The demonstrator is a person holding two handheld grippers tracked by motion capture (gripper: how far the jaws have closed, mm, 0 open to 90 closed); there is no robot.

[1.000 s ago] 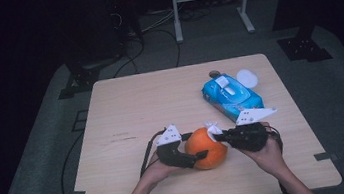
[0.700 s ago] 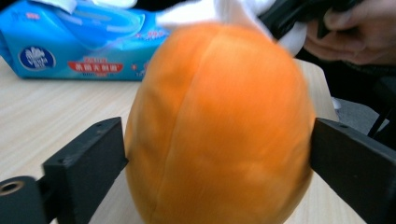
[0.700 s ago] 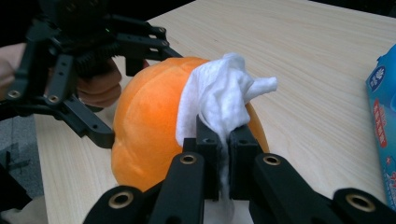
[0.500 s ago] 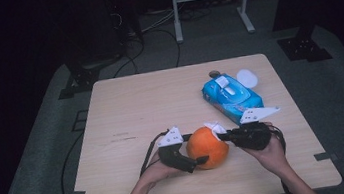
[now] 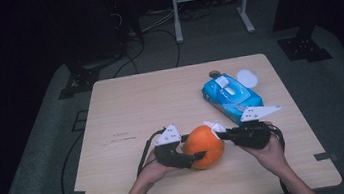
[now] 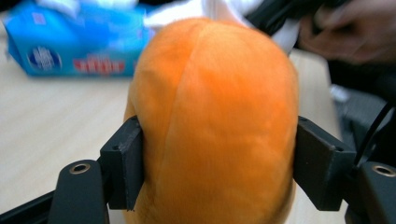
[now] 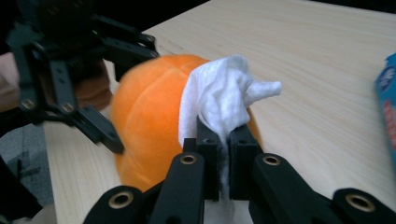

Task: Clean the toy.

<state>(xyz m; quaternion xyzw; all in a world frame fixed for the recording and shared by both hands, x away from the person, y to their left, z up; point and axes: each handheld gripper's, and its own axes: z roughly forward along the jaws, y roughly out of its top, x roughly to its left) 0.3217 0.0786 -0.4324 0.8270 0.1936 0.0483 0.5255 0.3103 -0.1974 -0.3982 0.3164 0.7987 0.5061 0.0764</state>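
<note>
L gripper (image 6: 212,172) jaws just closing, pads clamped on orange plush ball (image 5: 203,146) at table (image 5: 126,108) front centre, R gripper (image 7: 223,140) pinching white wipe (image 7: 219,105) against ball, blue wipes pack (image 5: 233,98) behind.

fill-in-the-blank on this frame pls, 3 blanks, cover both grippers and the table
1. The left gripper has its jaws on either side of the ____ plush ball.
2. The right gripper pinches a white ____ against the ball.
3. The pack of wipes on the table is ____ in colour.

Missing words: orange; wipe; blue
</note>
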